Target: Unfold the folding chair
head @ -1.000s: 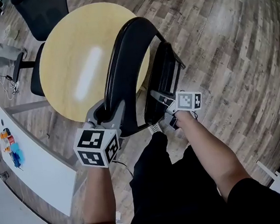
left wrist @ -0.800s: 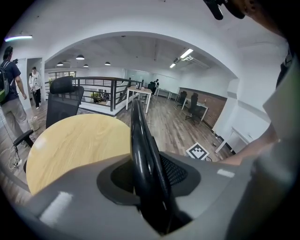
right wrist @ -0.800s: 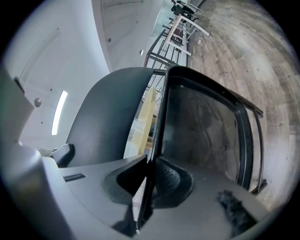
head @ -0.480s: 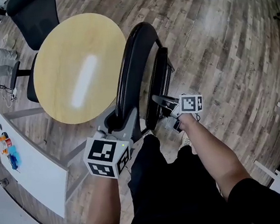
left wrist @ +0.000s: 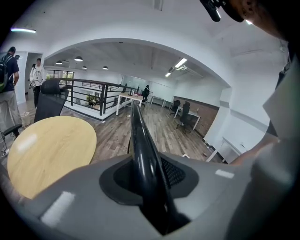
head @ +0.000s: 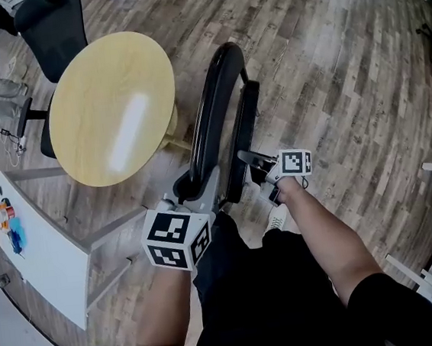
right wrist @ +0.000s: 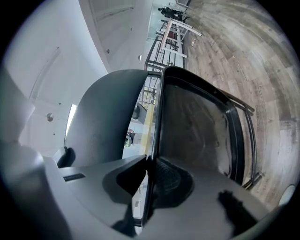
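The folding chair (head: pixel 217 107) is standing nearly folded on the wooden floor (head: pixel 329 80), just beside the round table (head: pixel 109 103). The left gripper (head: pixel 199 185), its jaws having just been closing, is clamping the chair's curved back rim (left wrist: pixel 140 154). The right gripper (head: pixel 254 159) is pinching the seat (right wrist: pixel 197 126) by its thin edge, jaws nearly together.

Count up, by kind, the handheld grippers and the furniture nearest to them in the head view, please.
grippers: 2 (left gripper, right gripper)
folding chair: 1
round wooden table: 1
black office chair: 1
total: 5
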